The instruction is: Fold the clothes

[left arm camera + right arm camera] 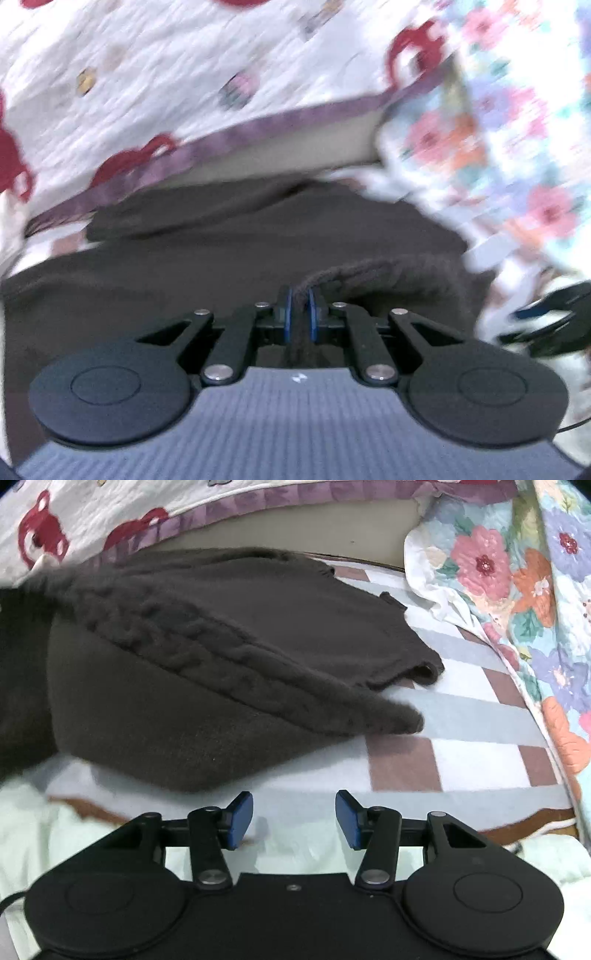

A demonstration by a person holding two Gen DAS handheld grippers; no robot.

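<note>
A dark brown knitted sweater (177, 672) lies on a checked bed sheet (480, 734), one cable-knit sleeve draped across its body with the cuff (402, 720) pointing right. In the left wrist view the same sweater (221, 251) fills the middle, blurred. My left gripper (300, 301) is shut on a bunched fold of the sweater's knit, which runs between the blue pads. My right gripper (294, 818) stands open just above the sheet in front of the sweater's near edge, nothing between its fingers. The right gripper also shows blurred at the right edge of the left wrist view (546, 317).
A white quilt with red bear prints and a purple border (229, 506) lies behind the sweater. A floral quilt (517, 576) is heaped along the right. A pale green cloth (44, 834) covers the near edge beneath my right gripper.
</note>
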